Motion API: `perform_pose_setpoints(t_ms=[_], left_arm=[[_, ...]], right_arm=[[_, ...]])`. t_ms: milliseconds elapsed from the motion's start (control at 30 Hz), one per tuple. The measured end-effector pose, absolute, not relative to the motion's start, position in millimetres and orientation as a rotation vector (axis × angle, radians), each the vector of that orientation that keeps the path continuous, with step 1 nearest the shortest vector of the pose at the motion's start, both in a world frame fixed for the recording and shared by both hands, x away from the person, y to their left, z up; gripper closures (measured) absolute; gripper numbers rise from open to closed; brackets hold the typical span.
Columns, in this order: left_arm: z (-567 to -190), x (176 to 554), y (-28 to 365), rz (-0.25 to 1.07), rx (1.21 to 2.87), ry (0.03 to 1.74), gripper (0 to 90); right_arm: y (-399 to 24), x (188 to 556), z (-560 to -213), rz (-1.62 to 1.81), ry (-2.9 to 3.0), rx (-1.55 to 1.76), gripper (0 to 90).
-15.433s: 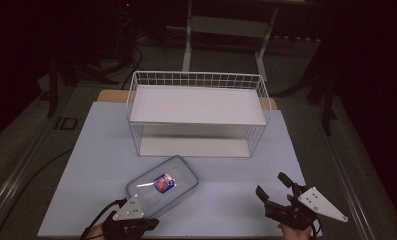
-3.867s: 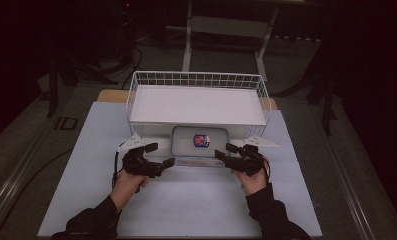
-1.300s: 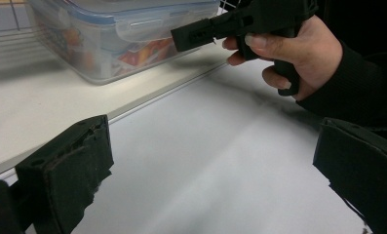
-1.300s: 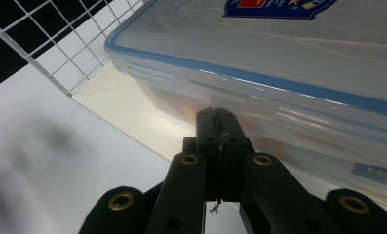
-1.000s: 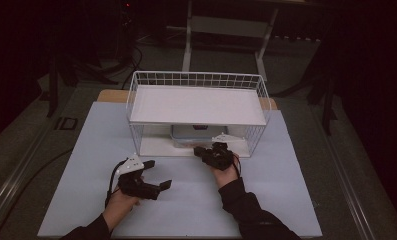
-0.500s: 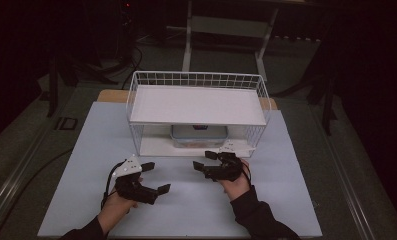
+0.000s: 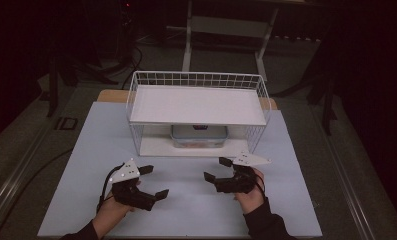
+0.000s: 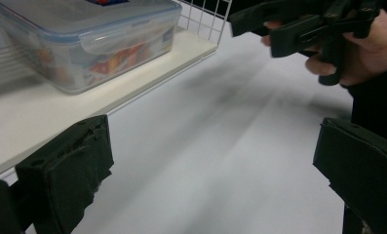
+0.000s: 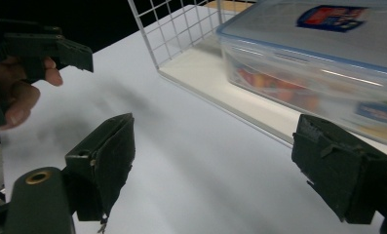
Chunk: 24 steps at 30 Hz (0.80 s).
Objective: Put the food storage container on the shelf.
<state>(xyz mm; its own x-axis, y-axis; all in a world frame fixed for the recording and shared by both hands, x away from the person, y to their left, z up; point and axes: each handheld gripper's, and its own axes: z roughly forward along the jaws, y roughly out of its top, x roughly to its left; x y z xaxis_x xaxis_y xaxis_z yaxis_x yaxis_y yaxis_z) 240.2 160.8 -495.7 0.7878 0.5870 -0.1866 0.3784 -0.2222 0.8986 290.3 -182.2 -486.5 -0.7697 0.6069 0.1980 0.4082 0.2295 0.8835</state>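
A clear plastic food box point(image 7: 199, 136) with coloured contents sits on the lower shelf of a white wire rack point(image 7: 198, 80). In front of the rack, both grippers are over the pale table. My left gripper point(image 7: 156, 181) stands open at the near left, nothing between its jaws. My right gripper point(image 7: 216, 169) is near the rack's front right; its jaws have just been opening and hold nothing. In the left gripper view, the box point(image 8: 84, 44) lies beyond my open left gripper point(image 8: 213, 170). In the right gripper view, the box point(image 9: 318, 63) lies past my open right gripper point(image 9: 220, 170).
The rack's lower board point(image 7: 156, 146) juts a little toward me, with wire walls at both ends. Its upper shelf point(image 7: 196, 102) is a flat white board. The pale table top point(image 7: 186, 210) spreads between the rack and the near edge. A dark floor and stand legs lie behind.
My right gripper has pulled back from the rack's lower shelf toward the near edge and its jaws have spread apart. The box stays on the shelf. The left gripper has hardly moved.
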Motion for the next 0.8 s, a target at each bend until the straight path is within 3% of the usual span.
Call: perform_pose_setpoints(t_ms=[400,800], left_arm=[[-493,234,177,0.247,1.828,0.752,0.7],[-495,228,186,0.261,1.828,0.763,0.7]], right_arm=[[-224,249,-482,1.56,2.198,0.999,16.6],[-254,232,-487,1.495,2.21,1.001,16.6]])
